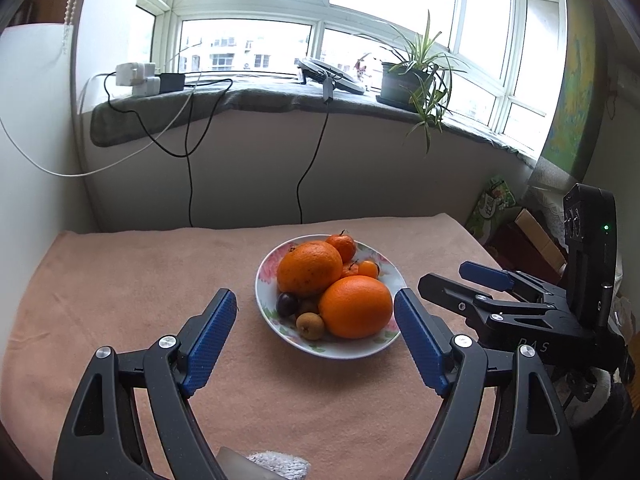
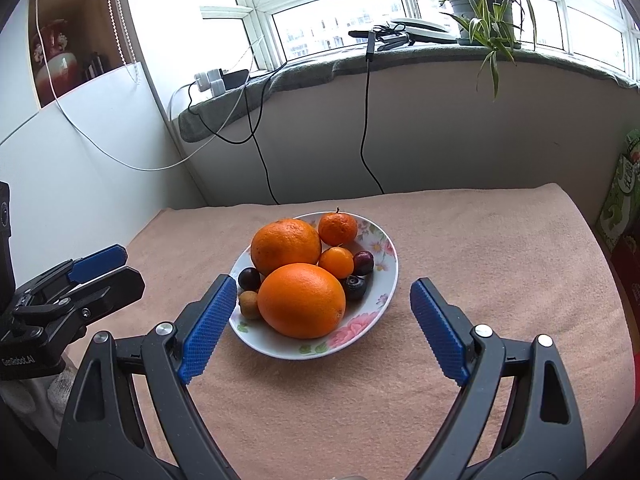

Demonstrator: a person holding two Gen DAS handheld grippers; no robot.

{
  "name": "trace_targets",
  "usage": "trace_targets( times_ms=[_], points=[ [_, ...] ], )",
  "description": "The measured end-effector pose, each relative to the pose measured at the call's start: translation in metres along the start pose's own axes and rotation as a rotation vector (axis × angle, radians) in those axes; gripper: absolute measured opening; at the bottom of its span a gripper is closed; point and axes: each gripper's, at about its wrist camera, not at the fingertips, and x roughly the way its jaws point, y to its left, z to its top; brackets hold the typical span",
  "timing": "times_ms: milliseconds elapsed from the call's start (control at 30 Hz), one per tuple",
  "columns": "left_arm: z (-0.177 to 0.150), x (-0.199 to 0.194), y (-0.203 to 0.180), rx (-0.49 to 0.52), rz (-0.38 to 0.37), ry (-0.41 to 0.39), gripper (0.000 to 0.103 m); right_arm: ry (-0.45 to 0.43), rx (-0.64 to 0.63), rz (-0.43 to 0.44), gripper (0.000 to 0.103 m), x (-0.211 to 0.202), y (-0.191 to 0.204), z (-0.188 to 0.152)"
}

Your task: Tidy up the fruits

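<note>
A flowered white plate (image 1: 267, 276) (image 2: 384, 280) stands on a pink towel-covered table and holds two big oranges (image 1: 355, 306) (image 2: 301, 300), a mandarin (image 2: 337, 228), a small kumquat (image 2: 336, 262), dark plums (image 2: 363, 262) and a small brown fruit (image 1: 309, 325). My left gripper (image 1: 316, 308) is open and empty, just short of the plate's near side. My right gripper (image 2: 322, 300) is open and empty, its jaws on either side of the plate's near edge. It also shows in the left wrist view (image 1: 460, 276) at the plate's right.
The pink towel (image 1: 120, 280) covers the table up to the wall below a window sill with chargers (image 1: 136, 74), cables and a potted plant (image 1: 404, 80). A green bag (image 1: 490, 208) and boxes stand off the table's right edge.
</note>
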Motion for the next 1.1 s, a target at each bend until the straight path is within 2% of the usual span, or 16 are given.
trace_targets(
  times_ms=[1100],
  points=[
    [-0.005,-0.003,-0.0031,0.021,-0.004,-0.008,0.081,0.02,0.012,0.016,0.091,0.0037,0.0024,-0.0027]
  ],
)
